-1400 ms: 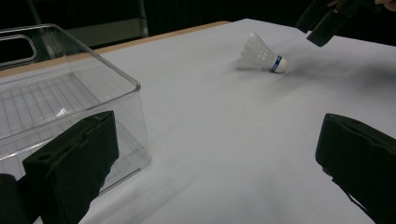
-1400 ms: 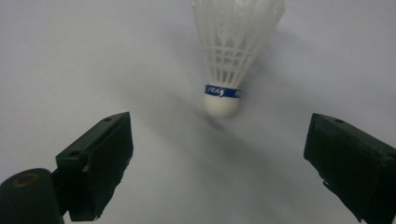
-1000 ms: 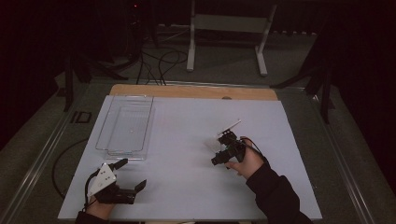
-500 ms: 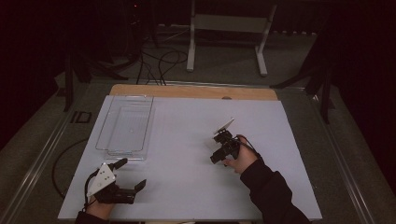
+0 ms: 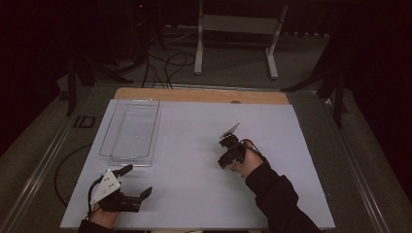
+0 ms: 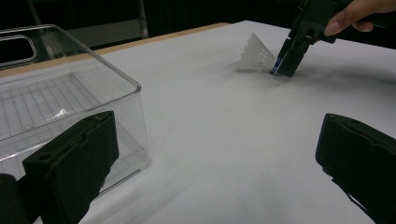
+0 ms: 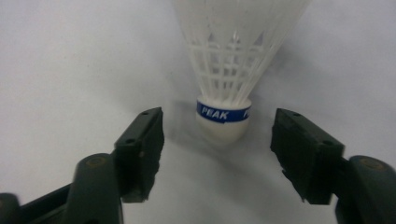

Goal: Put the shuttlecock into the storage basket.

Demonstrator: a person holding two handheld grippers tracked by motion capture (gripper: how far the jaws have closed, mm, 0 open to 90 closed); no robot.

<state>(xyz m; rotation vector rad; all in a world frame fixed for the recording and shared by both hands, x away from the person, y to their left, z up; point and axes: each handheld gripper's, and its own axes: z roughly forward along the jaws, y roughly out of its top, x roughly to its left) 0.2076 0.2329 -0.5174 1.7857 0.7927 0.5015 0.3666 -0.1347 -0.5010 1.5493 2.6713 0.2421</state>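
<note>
The table [image 5: 194,194] was the largest thing: a flat, matte white sheet over a wooden board whose pale brown edge [image 5: 194,94] showed along the far side. Just ahead of the left gripper [image 5: 136,182] stood a bin [image 5: 130,128], a long rectangular box of clear hard plastic with rounded corners, a ribbed grid moulded into its floor and a slot handle in its end wall; in the left gripper view its near corner [image 6: 135,93] rose just beside one black jaw.

The left gripper rested low on the sheet with its blocky, rubbery black jaws spread wide and nothing between them.

The right gripper [image 5: 224,154], well apart from the left across the sheet, pointed down at a shuttlecock [image 5: 230,130]. Its jaws had just been closing and stood at a middling gap, with the shuttlecock's nose between them but clear space on either side, so the pads were not pressing on it.

The shuttlecock [image 7: 233,70] lay on the sheet straight ahead of the right gripper [image 7: 217,140]: a white plastic skirt, flared and conical, cut into a fine lattice of ribs and mesh. A blue band [image 7: 223,113] with white lettering ringed its neck, above a smooth, rounded white cap [image 7: 220,128] that pointed toward the gripper.
</note>
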